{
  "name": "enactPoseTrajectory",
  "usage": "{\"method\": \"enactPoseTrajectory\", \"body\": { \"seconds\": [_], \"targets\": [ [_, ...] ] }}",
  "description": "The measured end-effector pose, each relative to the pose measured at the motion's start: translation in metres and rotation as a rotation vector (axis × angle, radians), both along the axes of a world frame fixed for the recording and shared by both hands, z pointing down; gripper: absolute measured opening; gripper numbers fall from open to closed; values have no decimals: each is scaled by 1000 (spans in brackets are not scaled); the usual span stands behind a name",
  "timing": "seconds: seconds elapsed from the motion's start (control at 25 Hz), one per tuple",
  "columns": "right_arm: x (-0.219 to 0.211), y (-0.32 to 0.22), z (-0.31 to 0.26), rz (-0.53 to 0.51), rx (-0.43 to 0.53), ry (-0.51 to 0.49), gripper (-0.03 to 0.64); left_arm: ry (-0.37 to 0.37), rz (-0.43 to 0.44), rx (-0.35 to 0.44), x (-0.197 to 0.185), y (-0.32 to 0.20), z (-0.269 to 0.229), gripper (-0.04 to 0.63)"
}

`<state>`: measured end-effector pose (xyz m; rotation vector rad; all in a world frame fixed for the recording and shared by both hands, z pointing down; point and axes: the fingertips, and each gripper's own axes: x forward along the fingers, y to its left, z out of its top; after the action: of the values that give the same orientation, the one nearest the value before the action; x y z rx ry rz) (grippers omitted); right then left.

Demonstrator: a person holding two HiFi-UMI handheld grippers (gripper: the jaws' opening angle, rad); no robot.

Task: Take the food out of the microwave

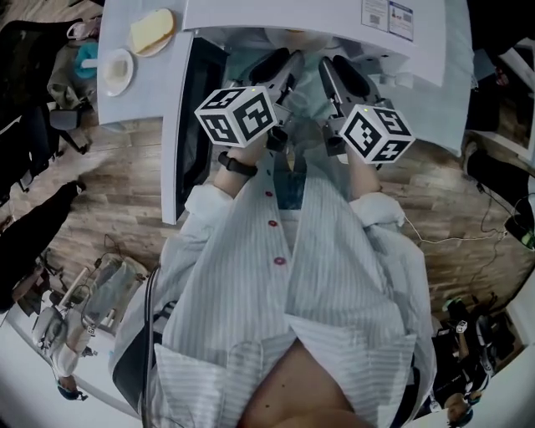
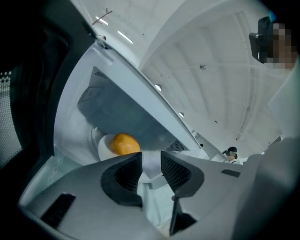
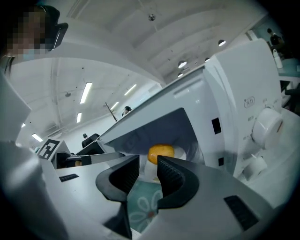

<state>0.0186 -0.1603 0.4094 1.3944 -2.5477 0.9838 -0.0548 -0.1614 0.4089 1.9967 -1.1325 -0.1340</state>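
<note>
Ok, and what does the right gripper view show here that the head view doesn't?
Only the right gripper view: the orange food sitting inside the microwave, and the control knob on its front panel. Only the head view: the person's striped shirt, a black wristband and the wooden floor. Both: the open microwave and the right gripper, its jaws apart with nothing between them.

microwave (image 1: 284, 15) cavity hidden, head view | food (image 3: 161, 152) partly behind jaws
</note>
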Motion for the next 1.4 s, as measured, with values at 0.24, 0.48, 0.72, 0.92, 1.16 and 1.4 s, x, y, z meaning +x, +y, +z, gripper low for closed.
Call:
{"method": "enactPoseTrajectory", "body": {
  "seconds": [0.24,0.48,0.72,0.92,1.16,1.4],
  "targets": [
    [2,-1,25,32,-62,-8,129,31,-27,-78,-2,0,26,123],
    [5,-8,47,59,-110,-24,137,47,-55,-117,-5,-7,45,130],
    [8,-11,60,74,-136,-27,138,72,-65,-159,-1,-9,61,132],
    [8,-13,72,85,-161,-24,140,74,-73,-187,-2,-12,75,132],
    [8,-16,82,94,-183,-37,146,84,-91,-221,-3,-16,87,139],
    [1,-22,93,97,-212,-64,152,108,-124,-250,-7,-20,100,150]
  ]
}}
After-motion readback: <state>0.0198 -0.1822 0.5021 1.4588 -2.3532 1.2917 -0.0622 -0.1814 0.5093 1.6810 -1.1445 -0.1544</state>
